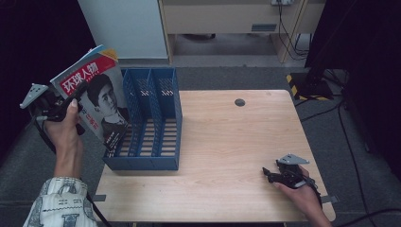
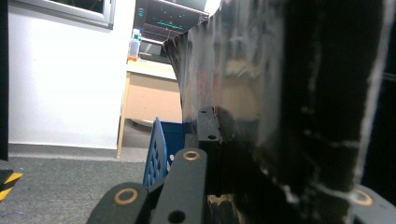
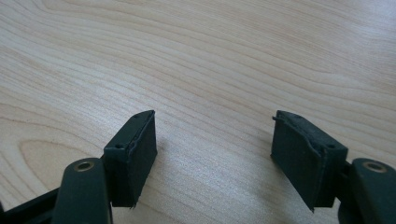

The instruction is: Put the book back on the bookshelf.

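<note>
While the left gripper (image 1: 71,101) is pressed together on a magazine (image 1: 97,97), the magazine is held tilted in the air off the table's left edge, its lower corner dipping into the leftmost compartment of a blue file rack (image 1: 151,120). In the left gripper view the glossy cover (image 2: 243,84) is seen clamped flat against the black jaw, with the blue rack (image 2: 161,149) just beyond it. A red title band and a portrait are shown on the magazine's front. The rack is stood on the wooden table (image 1: 236,156) at its left side, reaching from near the far left corner almost to the near edge, and its slotted dividers are set upright. The right gripper (image 1: 272,174) is rested near the table's near right corner, well apart from the rack; in the right gripper view its jaws are seen spread, with bare wood (image 3: 210,93) between them and nothing pinched.
</note>
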### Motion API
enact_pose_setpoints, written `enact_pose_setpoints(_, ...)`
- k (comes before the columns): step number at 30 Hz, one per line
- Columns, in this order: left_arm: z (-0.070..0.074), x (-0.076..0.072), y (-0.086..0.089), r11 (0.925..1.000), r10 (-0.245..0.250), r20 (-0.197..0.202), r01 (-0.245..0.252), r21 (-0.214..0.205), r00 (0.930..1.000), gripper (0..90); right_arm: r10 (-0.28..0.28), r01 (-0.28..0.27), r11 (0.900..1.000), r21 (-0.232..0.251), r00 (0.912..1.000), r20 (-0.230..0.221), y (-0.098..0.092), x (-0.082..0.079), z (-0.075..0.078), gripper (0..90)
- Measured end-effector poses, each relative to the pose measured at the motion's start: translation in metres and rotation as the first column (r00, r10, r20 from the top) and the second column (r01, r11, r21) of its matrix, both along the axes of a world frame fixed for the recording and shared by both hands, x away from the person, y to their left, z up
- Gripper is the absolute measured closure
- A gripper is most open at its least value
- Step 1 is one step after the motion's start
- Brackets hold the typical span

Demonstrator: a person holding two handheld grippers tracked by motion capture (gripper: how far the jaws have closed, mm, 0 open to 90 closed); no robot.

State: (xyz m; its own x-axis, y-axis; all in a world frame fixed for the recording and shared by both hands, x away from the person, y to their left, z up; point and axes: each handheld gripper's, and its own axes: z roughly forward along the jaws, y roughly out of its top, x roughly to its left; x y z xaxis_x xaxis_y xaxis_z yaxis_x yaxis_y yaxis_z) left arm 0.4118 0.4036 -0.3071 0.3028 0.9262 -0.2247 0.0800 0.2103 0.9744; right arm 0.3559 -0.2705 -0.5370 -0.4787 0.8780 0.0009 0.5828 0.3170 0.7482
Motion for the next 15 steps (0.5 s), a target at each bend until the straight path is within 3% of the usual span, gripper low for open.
enact_pose_setpoints(5, -0.004, 0.001, -0.003, 0.9998, 0.012, 0.005, -0.012, 0.018, 0.9999, 86.5, 0.001, -0.001, 1.0000, -0.001, 1.0000, 0.001, 0.000, 0.000, 0.000, 31.5)
enact_pose_setpoints(15, -0.015, 0.000, -0.004, 0.9998, 0.018, 0.038, -0.018, 0.002, 0.9991, 86.4, 0.005, -0.005, 1.0000, 0.001, 1.0000, 0.001, 0.000, 0.000, 0.000, 32.4)
